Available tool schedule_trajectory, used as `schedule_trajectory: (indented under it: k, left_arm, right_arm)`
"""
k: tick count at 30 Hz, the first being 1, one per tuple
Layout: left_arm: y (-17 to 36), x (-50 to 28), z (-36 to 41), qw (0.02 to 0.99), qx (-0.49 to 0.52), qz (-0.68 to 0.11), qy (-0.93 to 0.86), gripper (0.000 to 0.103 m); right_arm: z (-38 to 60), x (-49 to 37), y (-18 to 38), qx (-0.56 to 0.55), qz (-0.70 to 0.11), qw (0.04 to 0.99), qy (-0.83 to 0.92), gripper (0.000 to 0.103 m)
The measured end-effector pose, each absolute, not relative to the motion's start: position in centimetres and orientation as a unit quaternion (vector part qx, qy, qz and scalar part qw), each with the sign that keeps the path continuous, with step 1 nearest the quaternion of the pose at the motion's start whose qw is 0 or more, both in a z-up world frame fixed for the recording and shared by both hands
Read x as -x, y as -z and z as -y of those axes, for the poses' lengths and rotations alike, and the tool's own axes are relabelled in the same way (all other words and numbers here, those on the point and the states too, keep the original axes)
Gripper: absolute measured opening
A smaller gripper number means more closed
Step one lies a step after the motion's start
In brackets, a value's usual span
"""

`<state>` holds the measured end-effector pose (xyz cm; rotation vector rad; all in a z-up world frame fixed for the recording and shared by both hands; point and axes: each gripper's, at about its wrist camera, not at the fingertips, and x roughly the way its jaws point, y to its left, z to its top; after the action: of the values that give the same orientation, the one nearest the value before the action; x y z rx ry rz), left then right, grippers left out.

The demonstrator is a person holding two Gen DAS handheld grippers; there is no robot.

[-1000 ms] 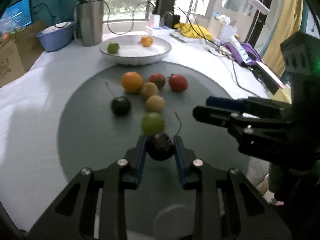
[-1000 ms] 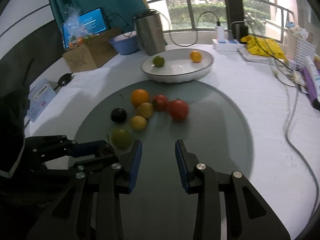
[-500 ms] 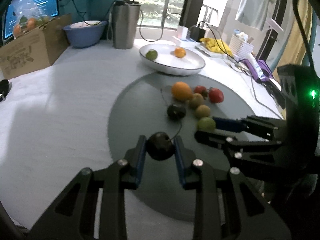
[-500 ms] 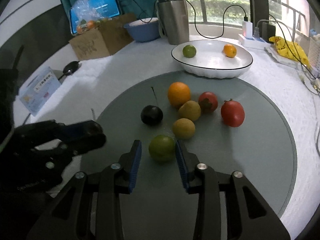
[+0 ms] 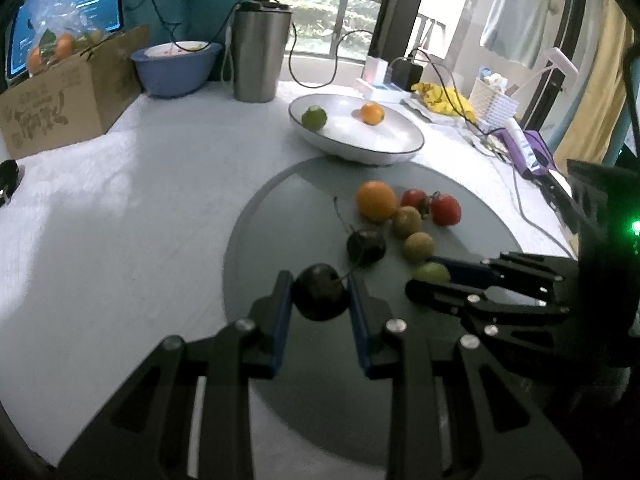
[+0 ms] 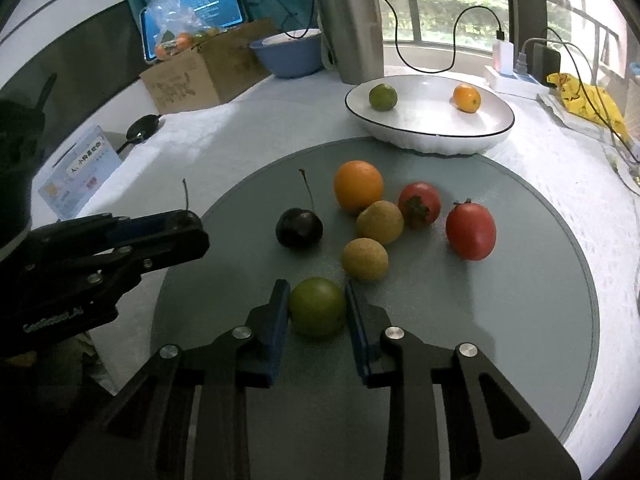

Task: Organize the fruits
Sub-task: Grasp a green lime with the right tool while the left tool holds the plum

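The left gripper (image 5: pixel 320 300) pinches a dark cherry (image 5: pixel 320 297) between its blue pads, held above the grey round mat (image 5: pixel 280 220). The right gripper (image 6: pixel 317 307) brackets a green lime (image 6: pixel 317 306) at the mat's 7 o'clock; whether the pads press it I cannot tell. Both fruits look light, round and smooth, so likely to roll or slip; a hold across the widest middle seems best, gently on the soft cherry. The white bowl (image 6: pixel 496 130) sits at 12 o'clock
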<state>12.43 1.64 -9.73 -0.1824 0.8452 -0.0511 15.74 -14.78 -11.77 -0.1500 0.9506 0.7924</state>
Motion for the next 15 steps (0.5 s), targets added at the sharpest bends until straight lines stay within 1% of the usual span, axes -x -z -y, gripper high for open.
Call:
schedule_trajectory:
  k: [15]
  left_arm:
    - [7.9,-16.5,-0.1,0.915,0.066,-0.397,0.021,0.029]
  right_arm:
    - [17.7,-19.0,8.8,0.047,-0.411,0.834,-0.366,0.03]
